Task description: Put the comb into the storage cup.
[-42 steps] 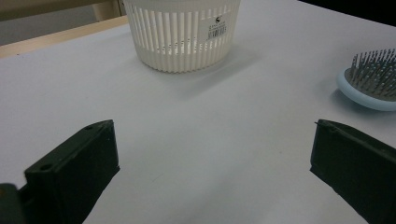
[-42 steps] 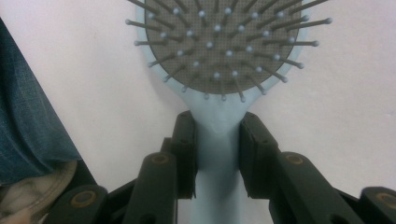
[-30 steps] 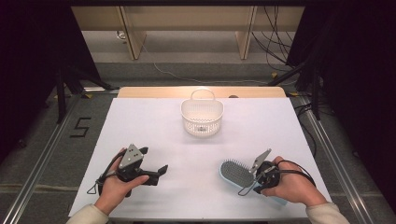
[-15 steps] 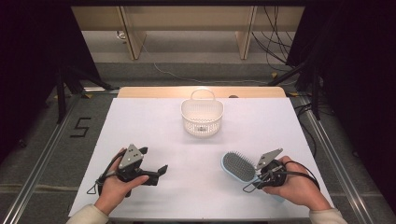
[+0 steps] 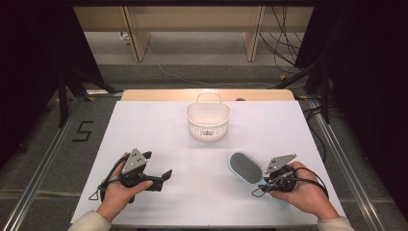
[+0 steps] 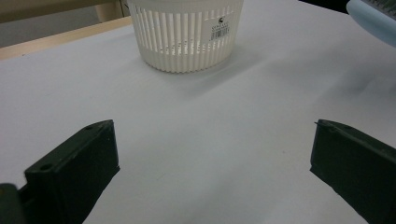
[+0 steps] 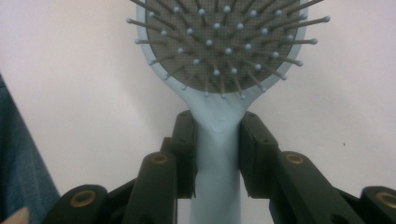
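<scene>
At the lower right of the high view, the right gripper is clamped on the neck of a pale blue paddle hairbrush. In the right gripper view the two black jaws press the handle from either side just below where it widens into the head, with no gap showing. That grip near the head looks chosen for control: the brush points straight out along the jaws, bristles facing up toward the camera, so its head can be steered without swinging. In the high view the head lies low over the white table, angled toward the upper left of the frame; whether it rests on the surface or is just lifted I cannot tell.

At the lower left of the high view, the left gripper sits in the person's left hand, low over the table. The left gripper view shows its jaws wide apart with bare table between them, holding nothing. It seems parked there to stay out of the way, pointed toward the middle of the table.

Farther off, near the upper centre of the high view, stands a white slotted plastic basket with a loop handle, upright and open at the top, well apart from both grippers. It also sits at the top of the left gripper view, barcode label facing the camera. Its place ahead of the brush suggests it is where the brush is meant to go.
</scene>
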### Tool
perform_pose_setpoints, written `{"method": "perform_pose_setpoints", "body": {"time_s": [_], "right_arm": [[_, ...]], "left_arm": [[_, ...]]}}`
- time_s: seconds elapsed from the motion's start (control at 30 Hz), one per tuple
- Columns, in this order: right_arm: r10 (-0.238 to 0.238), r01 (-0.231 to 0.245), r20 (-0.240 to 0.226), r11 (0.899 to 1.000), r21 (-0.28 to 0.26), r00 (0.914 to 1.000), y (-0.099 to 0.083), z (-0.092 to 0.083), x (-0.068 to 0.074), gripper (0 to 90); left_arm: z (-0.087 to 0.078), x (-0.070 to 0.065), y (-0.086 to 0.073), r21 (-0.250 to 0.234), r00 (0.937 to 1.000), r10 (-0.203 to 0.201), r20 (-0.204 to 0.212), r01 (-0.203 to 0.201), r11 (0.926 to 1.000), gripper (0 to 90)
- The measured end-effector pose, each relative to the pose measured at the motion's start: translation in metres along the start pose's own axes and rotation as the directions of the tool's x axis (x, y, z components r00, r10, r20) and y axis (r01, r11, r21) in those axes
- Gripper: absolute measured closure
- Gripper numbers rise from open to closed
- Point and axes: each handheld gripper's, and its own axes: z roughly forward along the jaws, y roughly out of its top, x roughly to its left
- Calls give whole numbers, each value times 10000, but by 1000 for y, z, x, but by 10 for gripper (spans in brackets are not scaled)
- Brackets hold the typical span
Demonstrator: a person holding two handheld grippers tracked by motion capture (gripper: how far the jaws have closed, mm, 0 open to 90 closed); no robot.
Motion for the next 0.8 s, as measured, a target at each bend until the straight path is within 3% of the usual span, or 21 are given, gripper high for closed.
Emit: {"method": "perform_pose_setpoints", "body": {"time_s": [0.8], "right_arm": [[385, -364, 188, 9941, -1025, 9991, 2, 3, 3, 704]], "left_arm": [[-1, 1, 0, -55, 10000, -6, -16, 5, 10000, 5]]}}
